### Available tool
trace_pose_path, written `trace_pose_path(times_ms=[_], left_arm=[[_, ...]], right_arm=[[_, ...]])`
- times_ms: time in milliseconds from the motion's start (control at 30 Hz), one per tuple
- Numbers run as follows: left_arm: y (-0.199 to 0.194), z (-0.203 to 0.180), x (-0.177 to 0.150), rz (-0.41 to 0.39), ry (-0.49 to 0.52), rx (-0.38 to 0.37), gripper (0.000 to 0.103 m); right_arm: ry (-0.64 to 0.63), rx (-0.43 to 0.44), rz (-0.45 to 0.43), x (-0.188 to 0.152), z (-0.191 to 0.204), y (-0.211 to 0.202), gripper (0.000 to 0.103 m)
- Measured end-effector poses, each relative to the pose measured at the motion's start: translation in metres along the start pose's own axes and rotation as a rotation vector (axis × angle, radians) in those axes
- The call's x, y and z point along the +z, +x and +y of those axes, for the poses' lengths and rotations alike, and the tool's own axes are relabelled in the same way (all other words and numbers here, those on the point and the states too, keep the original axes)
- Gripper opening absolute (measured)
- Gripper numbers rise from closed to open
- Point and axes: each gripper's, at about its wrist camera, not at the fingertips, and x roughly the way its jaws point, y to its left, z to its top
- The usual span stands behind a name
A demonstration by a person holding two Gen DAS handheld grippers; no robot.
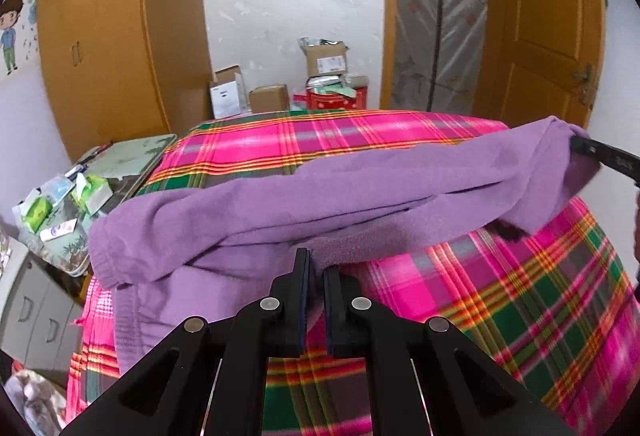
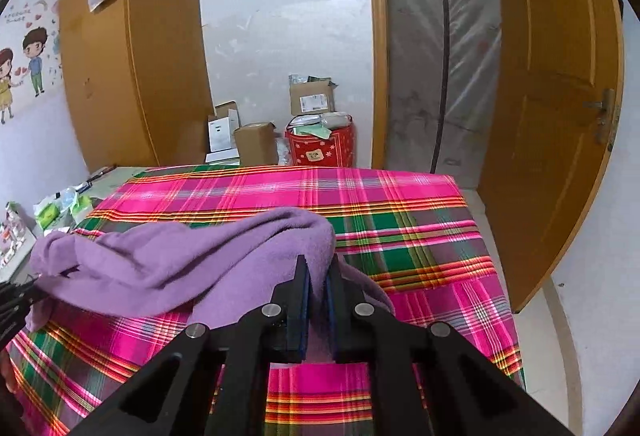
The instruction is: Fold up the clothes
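Note:
A purple fleece garment (image 1: 320, 195) hangs stretched between my two grippers above a table under a pink and green plaid cloth (image 1: 520, 296). My left gripper (image 1: 316, 268) is shut on the garment's near edge, and cloth shows between its pads. The right gripper (image 1: 600, 155) appears at the right edge of the left wrist view, pinching the far end. In the right wrist view my right gripper (image 2: 318, 272) is shut on a fold of the garment (image 2: 180, 260). The left gripper (image 2: 12, 300) is dark at the left edge there. The plaid cloth (image 2: 400, 236) lies flat beneath.
A side table (image 1: 120, 163) with tissue packs (image 1: 40, 211) adjoins the plaid table on the left. Grey drawers (image 1: 36, 316) stand below it. Behind are a wooden wardrobe (image 2: 132, 55), cardboard boxes (image 2: 256, 143), a red bin (image 2: 320, 147) and an open wooden door (image 2: 552, 115).

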Motion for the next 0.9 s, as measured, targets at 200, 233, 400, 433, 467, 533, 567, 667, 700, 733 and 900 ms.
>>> trace_pose_path(times_ms=[200, 233, 400, 433, 467, 533, 567, 667, 700, 733, 900], left_arm=[[-0.006, -0.002, -0.006, 0.003, 0.008, -0.018, 0.006], [-0.007, -0.002, -0.007, 0.003, 0.01, -0.022, 0.006], [-0.012, -0.003, -0.014, 0.01, 0.026, -0.045, 0.006], [-0.013, -0.004, -0.017, 0.015, 0.031, -0.055, 0.006], [-0.013, -0.006, -0.019, 0.018, 0.038, -0.057, 0.006], [-0.015, -0.011, -0.024, 0.023, 0.053, -0.058, 0.006], [-0.016, -0.012, -0.026, 0.021, 0.062, -0.065, 0.006], [-0.015, -0.014, -0.029, 0.027, 0.061, -0.087, 0.006], [-0.014, -0.014, -0.03, 0.032, 0.059, -0.094, 0.006], [-0.013, -0.015, -0.031, 0.036, 0.056, -0.1, 0.006], [-0.013, -0.01, -0.04, 0.068, 0.067, -0.145, 0.009]], right_arm=[[0.01, -0.022, 0.0, -0.002, -0.013, -0.007, 0.006], [0.002, -0.03, -0.005, -0.002, -0.013, -0.009, 0.006], [-0.049, -0.088, -0.022, -0.002, -0.015, -0.027, 0.005], [-0.06, -0.096, -0.02, -0.002, -0.015, -0.029, 0.005], [-0.073, -0.104, -0.017, -0.003, -0.015, -0.031, 0.005], [-0.097, -0.143, 0.0, -0.007, -0.017, -0.028, 0.005], [-0.094, -0.154, 0.009, -0.009, -0.019, -0.026, 0.005], [-0.101, -0.216, 0.037, -0.015, -0.025, -0.013, 0.005], [-0.117, -0.237, 0.055, -0.018, -0.024, -0.006, 0.005], [-0.126, -0.253, 0.065, -0.02, -0.023, -0.002, 0.006], [-0.184, -0.285, 0.103, -0.027, -0.017, 0.003, 0.006]])
